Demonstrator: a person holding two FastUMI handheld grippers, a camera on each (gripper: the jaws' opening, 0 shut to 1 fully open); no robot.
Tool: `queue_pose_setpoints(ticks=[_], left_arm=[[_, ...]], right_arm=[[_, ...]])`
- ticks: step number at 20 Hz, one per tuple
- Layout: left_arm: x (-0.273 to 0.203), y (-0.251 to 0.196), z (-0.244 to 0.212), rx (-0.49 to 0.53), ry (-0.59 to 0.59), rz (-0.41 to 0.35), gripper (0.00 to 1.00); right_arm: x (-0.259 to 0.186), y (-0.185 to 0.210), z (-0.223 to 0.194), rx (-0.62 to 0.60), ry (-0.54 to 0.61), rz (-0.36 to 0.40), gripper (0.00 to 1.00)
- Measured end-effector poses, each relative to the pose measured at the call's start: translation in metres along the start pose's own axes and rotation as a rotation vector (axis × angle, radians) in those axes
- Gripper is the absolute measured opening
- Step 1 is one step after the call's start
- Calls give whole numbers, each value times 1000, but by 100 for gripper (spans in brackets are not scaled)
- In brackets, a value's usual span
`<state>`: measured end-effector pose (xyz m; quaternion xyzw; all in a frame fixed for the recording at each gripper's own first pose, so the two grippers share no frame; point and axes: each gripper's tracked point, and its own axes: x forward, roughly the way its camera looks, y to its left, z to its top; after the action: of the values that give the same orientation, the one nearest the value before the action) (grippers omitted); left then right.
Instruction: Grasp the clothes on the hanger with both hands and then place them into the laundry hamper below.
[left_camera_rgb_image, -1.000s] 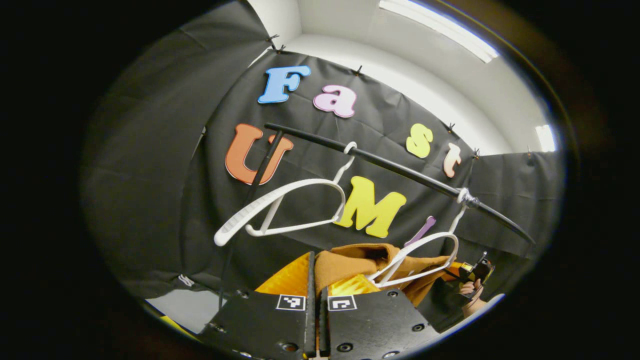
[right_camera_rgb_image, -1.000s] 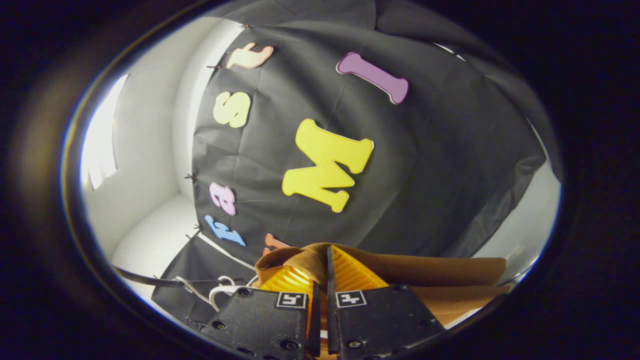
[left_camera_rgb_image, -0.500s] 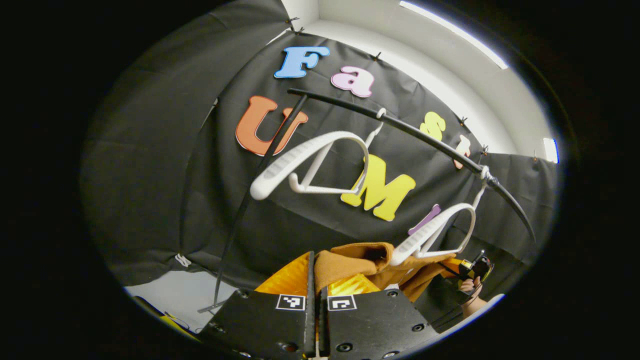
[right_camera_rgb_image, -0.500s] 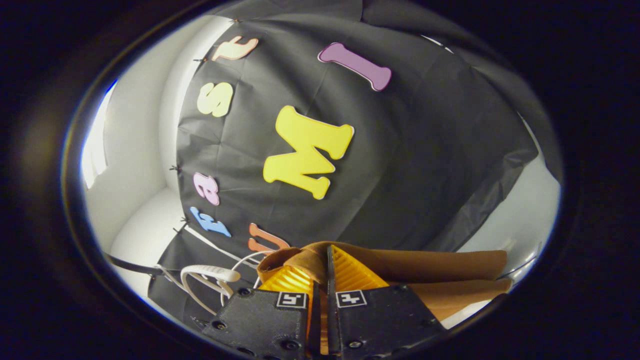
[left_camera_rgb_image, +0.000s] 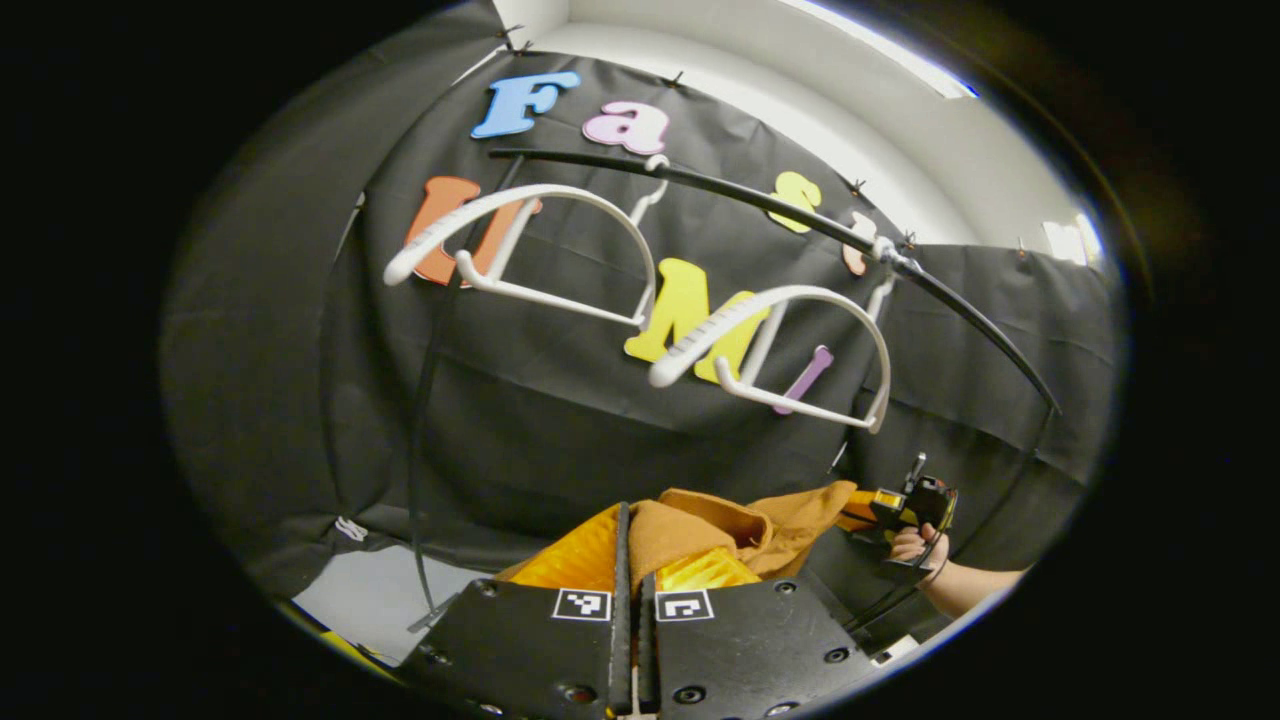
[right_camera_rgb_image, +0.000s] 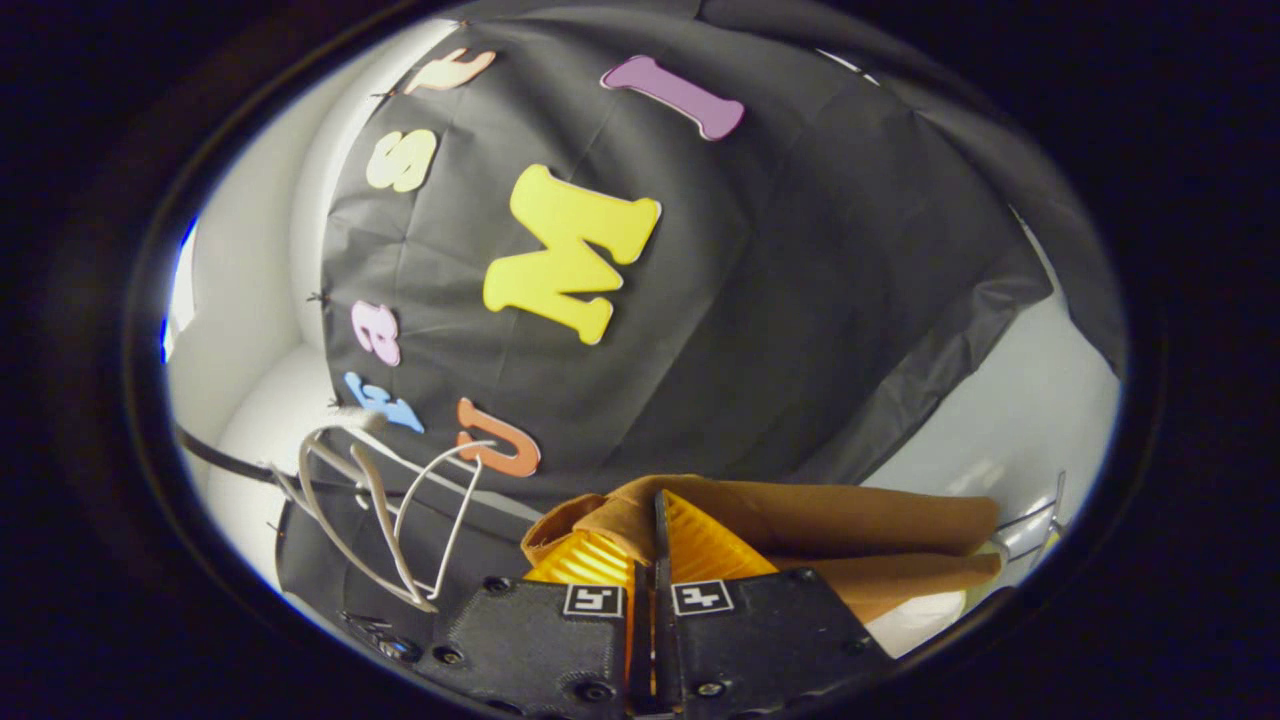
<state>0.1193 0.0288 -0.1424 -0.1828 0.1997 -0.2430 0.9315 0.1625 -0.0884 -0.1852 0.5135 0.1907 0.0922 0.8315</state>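
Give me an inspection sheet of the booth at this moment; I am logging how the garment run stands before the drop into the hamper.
Surface: pale floor patch at lower left; hamper nothing seen.
Job's things: brown garment off the hangers, stretched between both grippers. Two white hangers, left hanger and right hanger, bare on the black rail.
Clutter: nothing seen.
Grippers: left gripper shut on the garment; right gripper shut on the garment, also seen farther off with the hand holding it.
Cables: thin dark cord below that hand.
Surroundings: black cloth wall, white wall above.
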Motion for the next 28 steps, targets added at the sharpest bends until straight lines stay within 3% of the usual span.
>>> queue_pose_setpoints(ticks=[1, 3, 5, 6, 10, 11, 15, 16, 17, 18, 23, 26, 28], left_arm=[[-1, -9, -4, 7, 8, -20, 8], [-4, -27, -13, 15, 20, -51, 2], [-6, -45, -22, 22, 29, -81, 7], [-6, -53, -24, 28, 29, -94, 2], [-6, -89, -31, -10, 17, -158, 2], [-7, -99, -36, -14, 25, -174, 7], [-6, -125, -47, 20, 59, -212, 2], [-6, -130, -47, 31, 61, -219, 8], [-8, -136, -46, 38, 57, -229, 2], [-9, -142, -43, 40, 55, -242, 2], [-26, -170, -14, 45, -23, -311, 2], [-29, -172, -4, 50, -48, -322, 2], [-26, -164, -10, 58, -32, -303, 2]], right_arm=[[-3, 5, -11, -20, 26, 12, 5], [-8, 13, -33, -53, 70, 32, 5], [-14, 26, -54, -79, 113, 55, 5], [-19, 31, -66, -93, 134, 67, 4], [-25, 54, -109, -160, 224, 112, 5], [-24, 59, -119, -169, 244, 122, 5], [-29, 71, -161, -195, 323, 134, 5], [-31, 78, -168, -197, 341, 150, 5], [-32, 87, -174, -194, 351, 169, 0], [-34, 95, -180, -194, 361, 191, 5], [-55, 148, -190, -224, 366, 304, 5], [-56, 159, -188, -256, 361, 318, 5], [-53, 149, -190, -256, 365, 282, 5]])
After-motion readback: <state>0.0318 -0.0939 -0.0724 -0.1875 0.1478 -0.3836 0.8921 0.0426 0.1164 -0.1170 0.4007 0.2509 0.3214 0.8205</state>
